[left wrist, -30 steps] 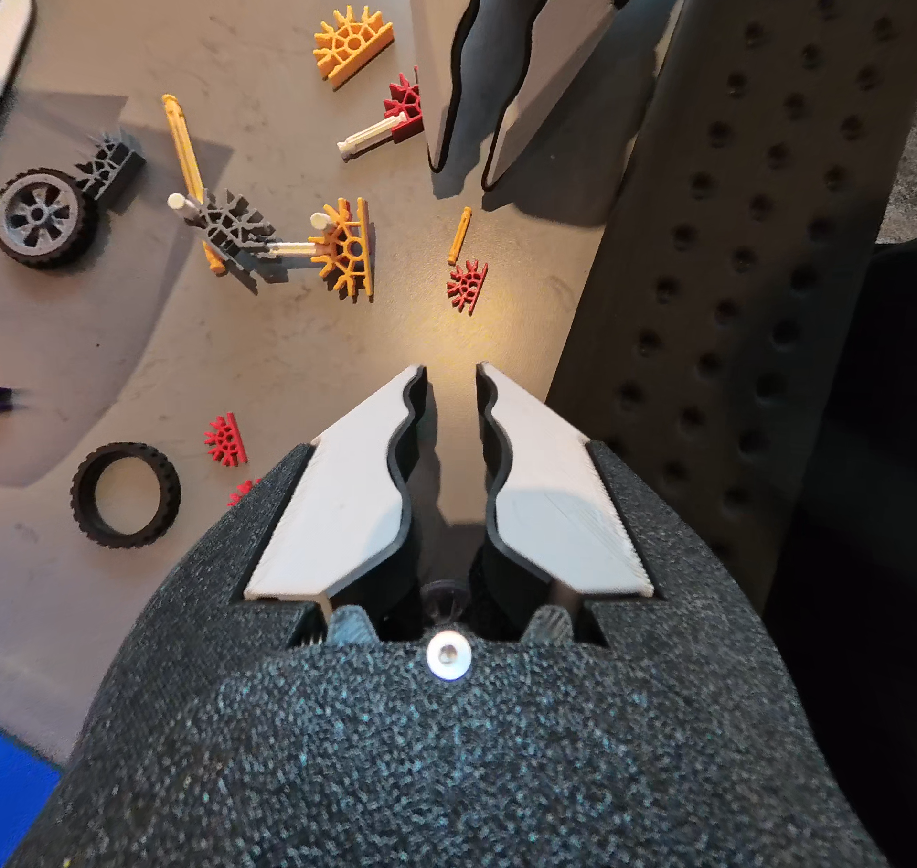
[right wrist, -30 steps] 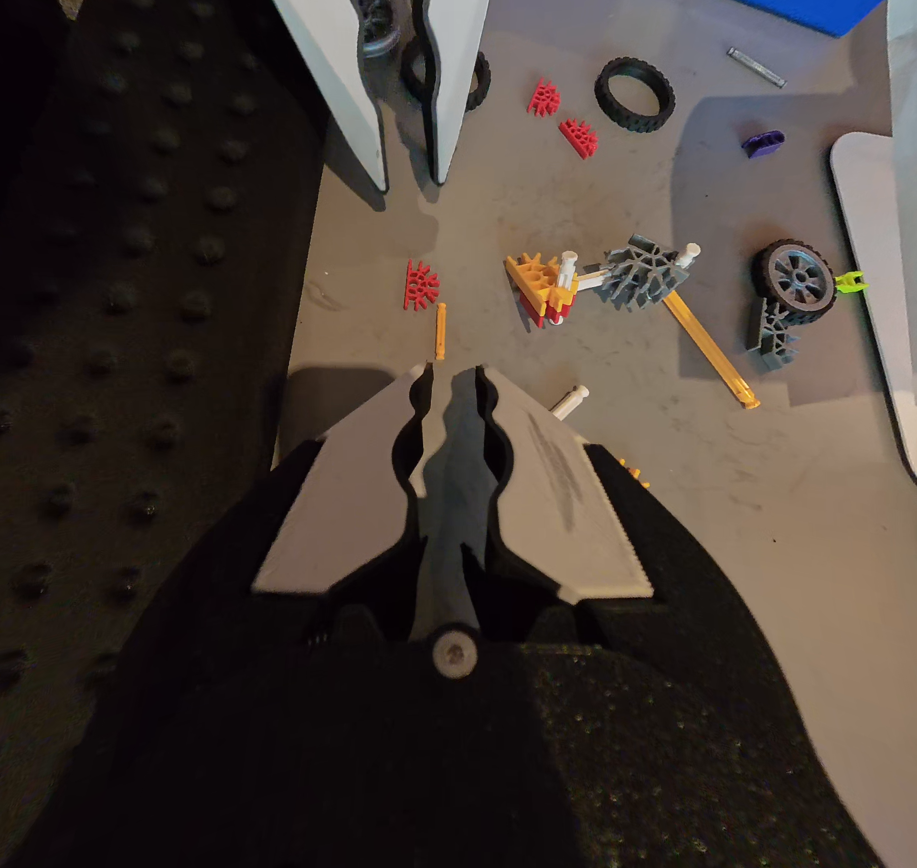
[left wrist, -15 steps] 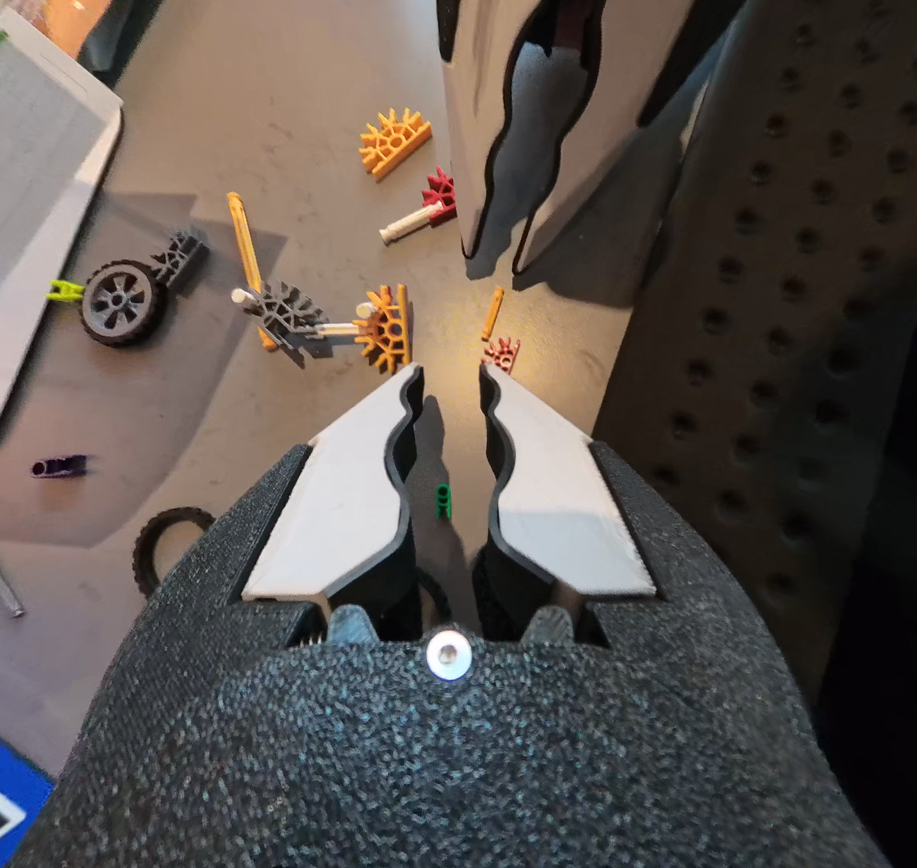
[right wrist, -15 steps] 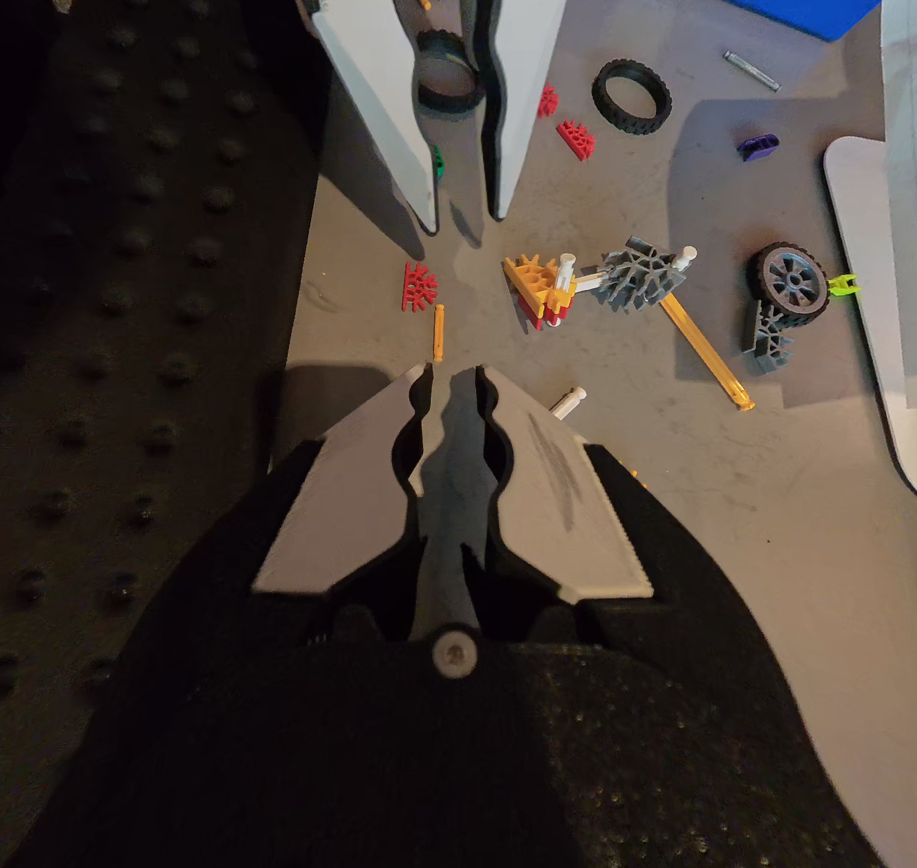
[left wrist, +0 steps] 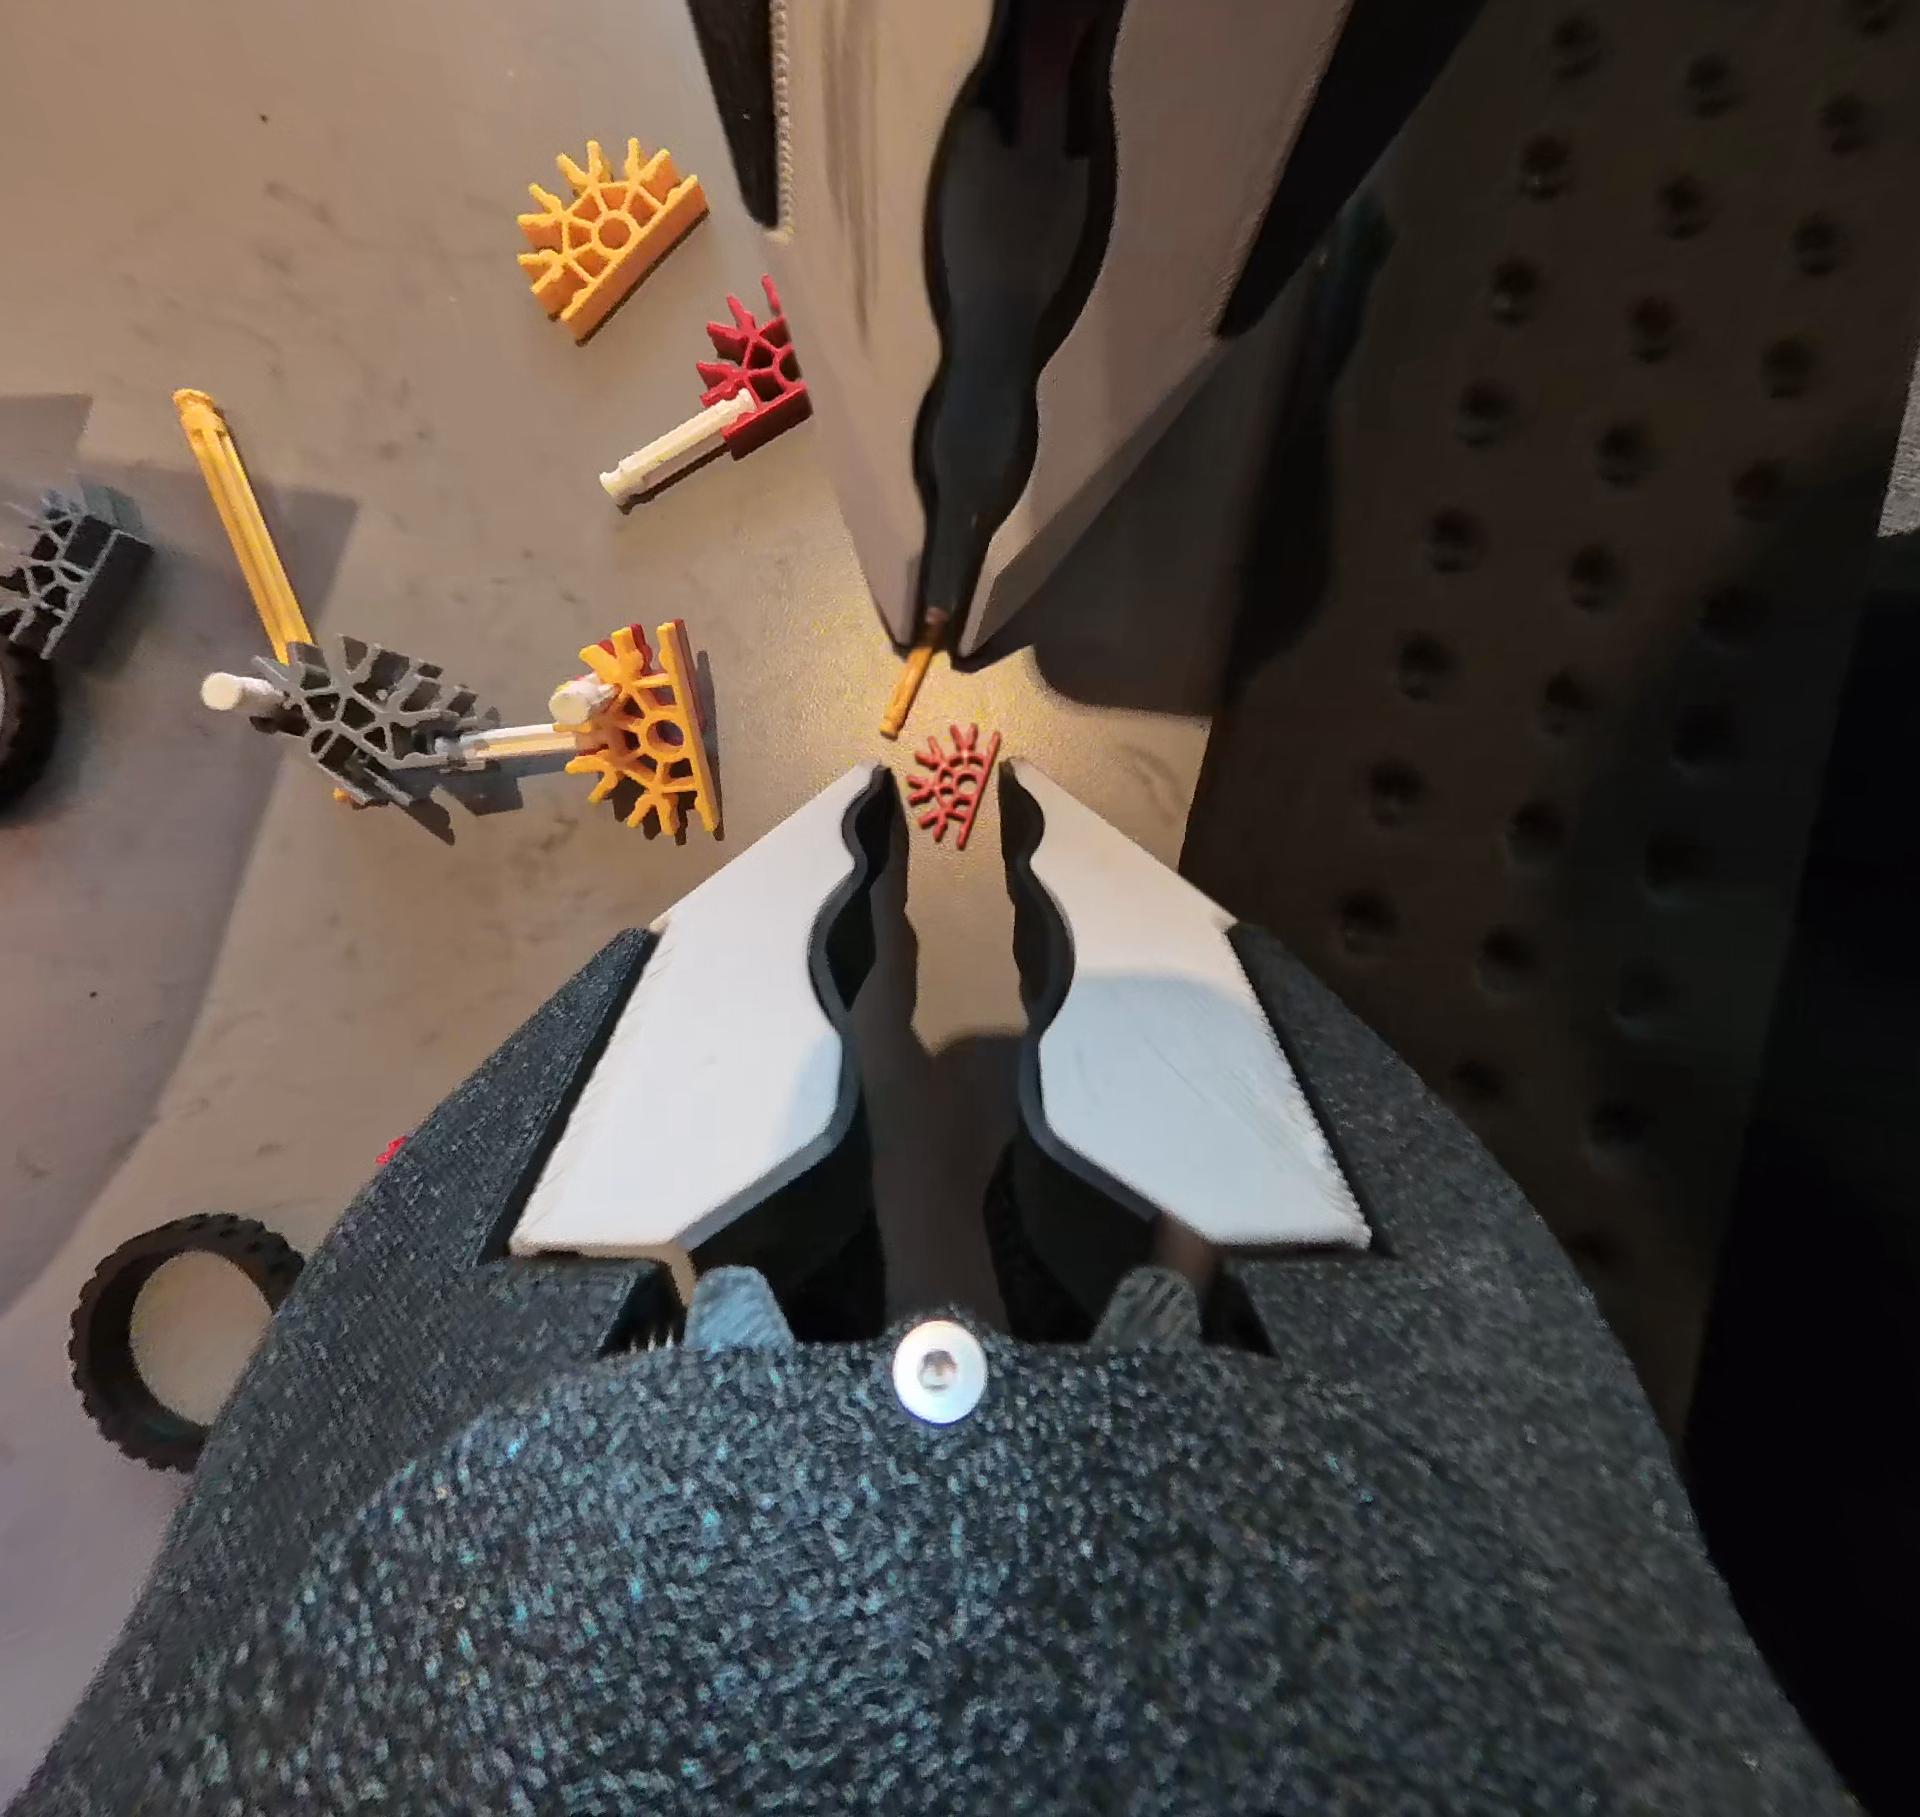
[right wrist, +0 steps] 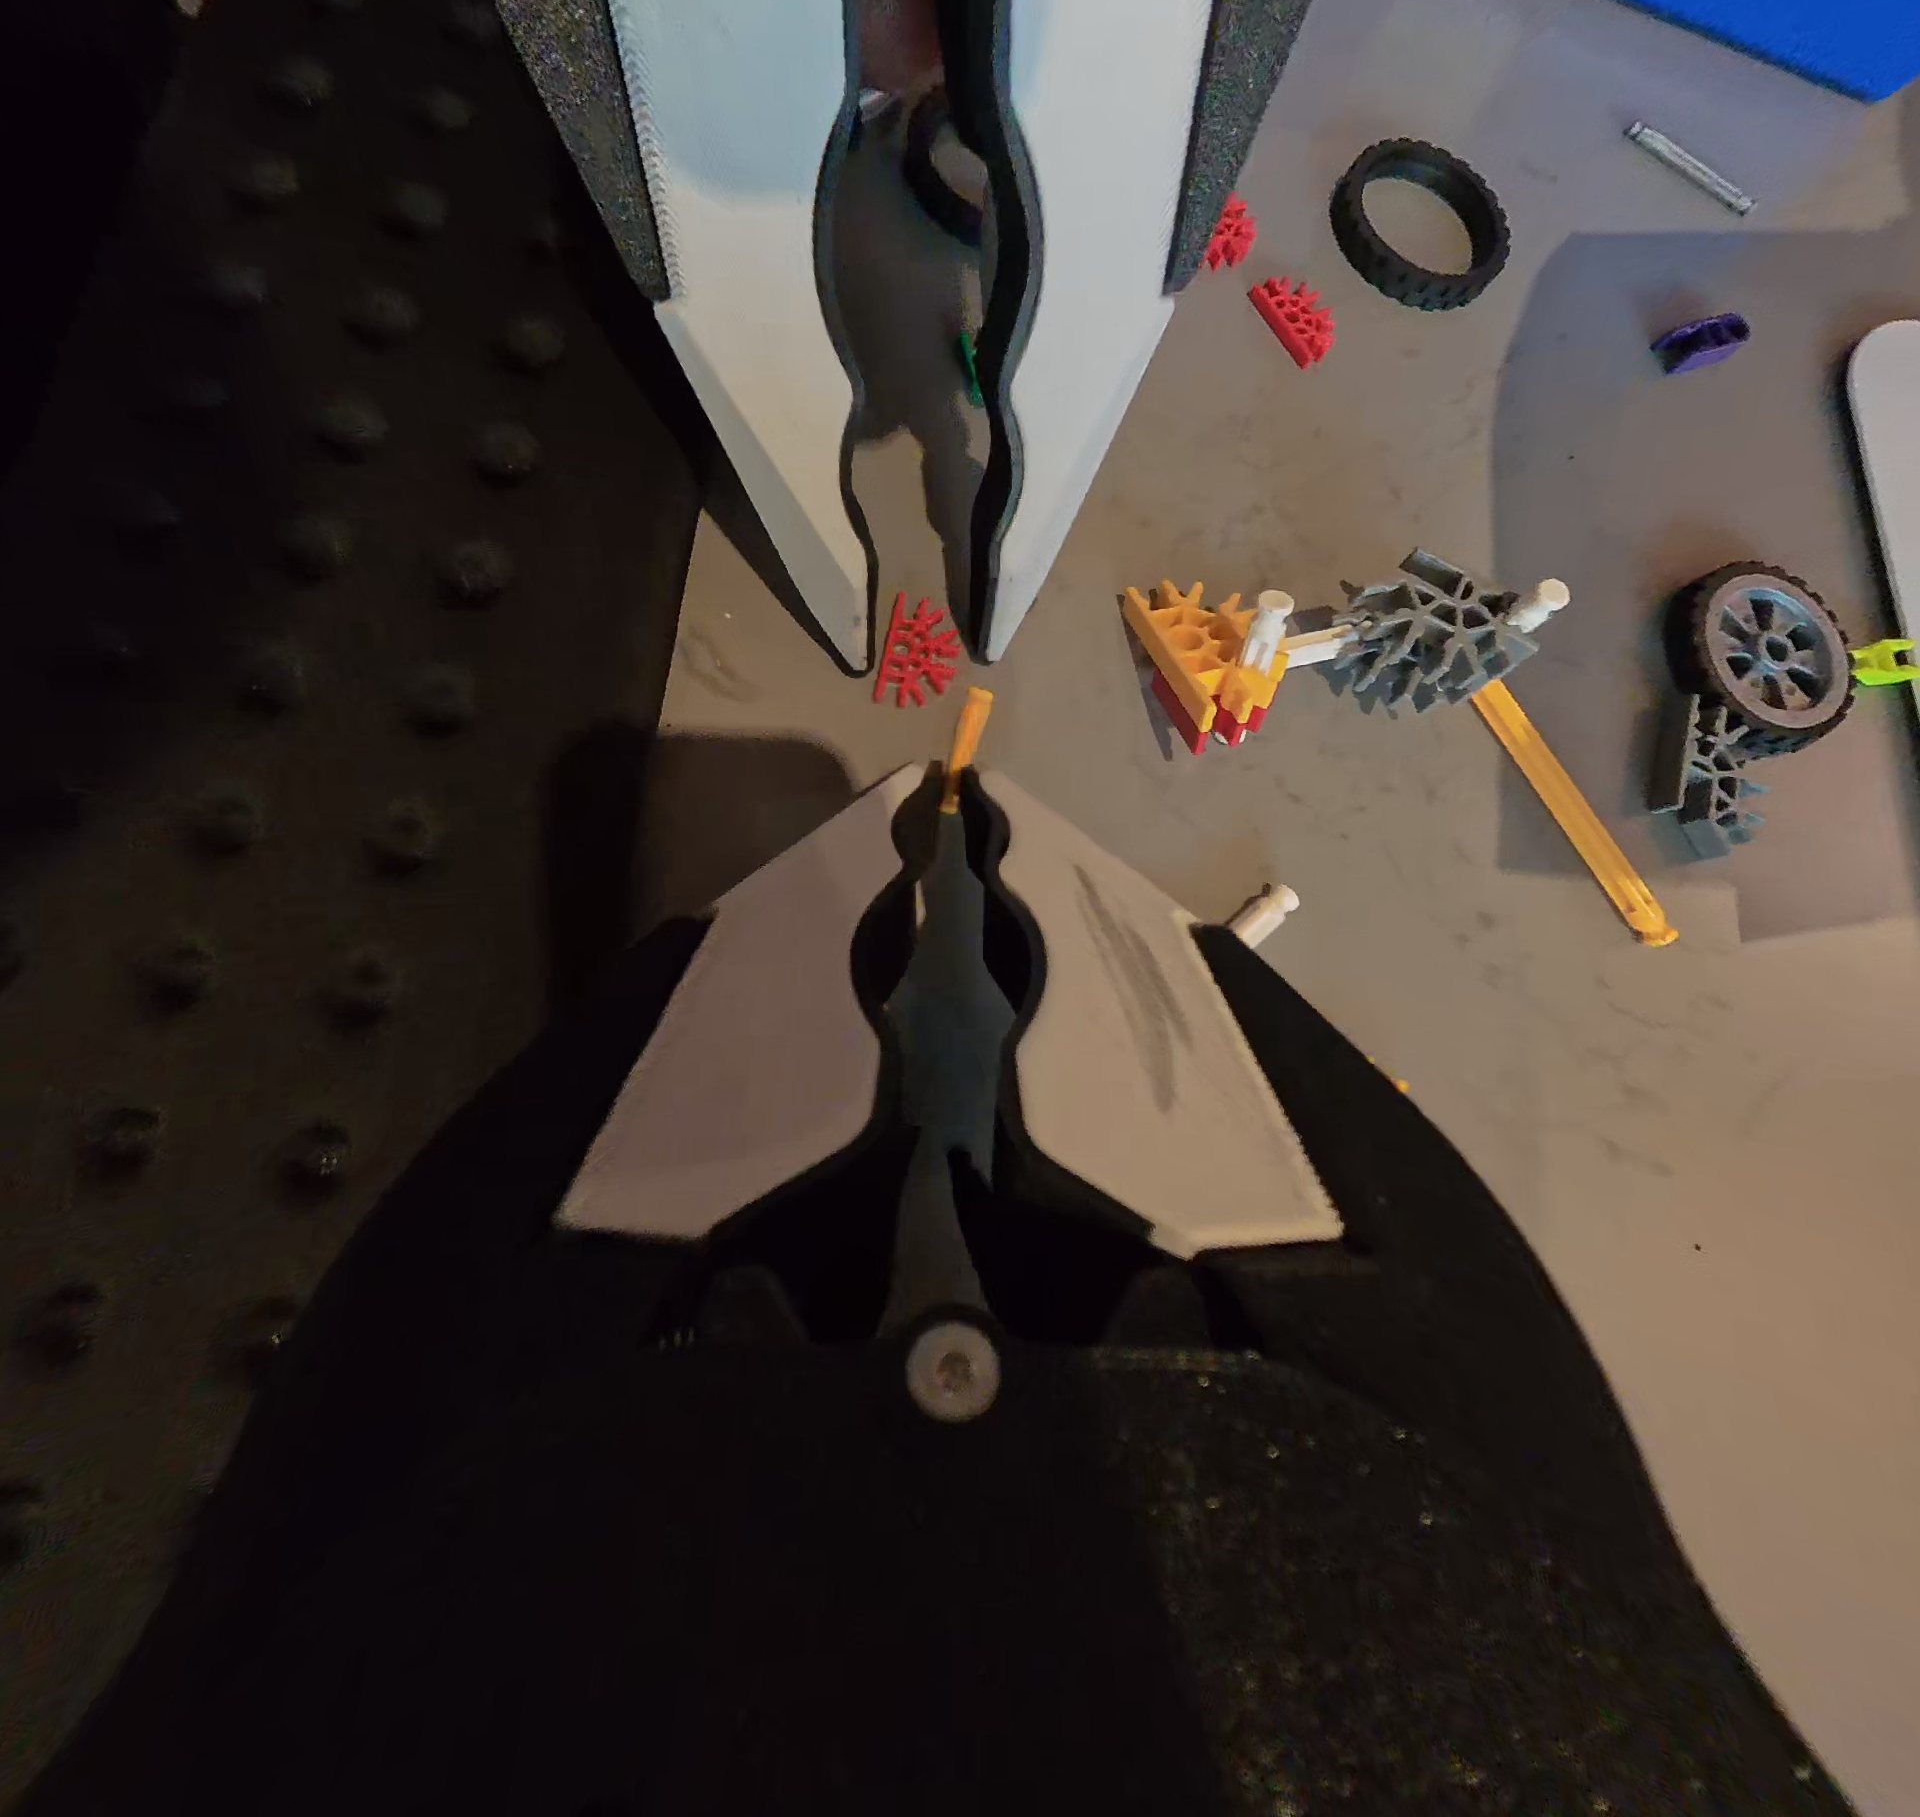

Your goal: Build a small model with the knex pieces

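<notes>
Right hand-held gripper (right wrist: 943,780): tips pressed together, pinching one end of the short orange rod (right wrist: 966,739); rod looks low over the tabletop (right wrist: 1351,1092), can't tell if it's lifted. Left hand-held gripper (left wrist: 940,780): spread, tips either side of the small red connector (left wrist: 953,780), which lies flat, not pinched yet. The two tip pairs sit nose to nose, v. little room between. Black studded mat (left wrist: 1558,624) edge is just beside both. Yellow/grey connector assembly (right wrist: 1340,655) is near on the open side; tyre ring (right wrist: 1418,224) is well apart.

A grey tabletop (left wrist: 312,105) under dim warm light, bordered by a black studded mat (left wrist: 1610,520).
</notes>
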The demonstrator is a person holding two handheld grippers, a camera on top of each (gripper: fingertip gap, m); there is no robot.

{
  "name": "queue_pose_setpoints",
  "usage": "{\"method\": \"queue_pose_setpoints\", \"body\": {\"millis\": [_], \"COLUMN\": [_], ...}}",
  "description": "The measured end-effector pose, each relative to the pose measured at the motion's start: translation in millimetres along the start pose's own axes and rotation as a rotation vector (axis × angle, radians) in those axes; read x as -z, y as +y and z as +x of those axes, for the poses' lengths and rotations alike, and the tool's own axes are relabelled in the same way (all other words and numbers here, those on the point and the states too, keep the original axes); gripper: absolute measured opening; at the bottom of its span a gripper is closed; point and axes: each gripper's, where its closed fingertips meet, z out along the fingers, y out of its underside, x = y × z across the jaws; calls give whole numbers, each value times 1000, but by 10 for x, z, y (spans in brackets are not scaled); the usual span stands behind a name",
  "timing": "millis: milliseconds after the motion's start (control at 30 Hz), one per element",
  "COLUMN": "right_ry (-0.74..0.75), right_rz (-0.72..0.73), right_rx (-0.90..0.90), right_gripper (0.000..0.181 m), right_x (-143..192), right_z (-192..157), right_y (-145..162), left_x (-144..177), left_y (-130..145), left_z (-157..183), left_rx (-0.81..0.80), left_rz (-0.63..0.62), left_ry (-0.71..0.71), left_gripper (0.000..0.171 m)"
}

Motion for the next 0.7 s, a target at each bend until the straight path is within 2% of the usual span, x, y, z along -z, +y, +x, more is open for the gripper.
{"method": "queue_pose_setpoints", "body": {"millis": [300, 500, 700], "right_ry": [8, 24, 35], "right_rz": [0, 11, 15], "right_rx": [4, -6, -11], "right_gripper": [2, 2, 2], "right_x": [0, 52, 65], "right_z": [14, 56, 79], "right_y": [-1, 8, 13], "left_x": [5, 49, 69], "left_y": [0, 45, 82], "left_z": [1, 16, -112], "left_rx": [-15, -52, -3], "left_rz": [15, -10, 12], "left_ry": [-10, -73, -120], "left_gripper": [13, 13, 13]}}
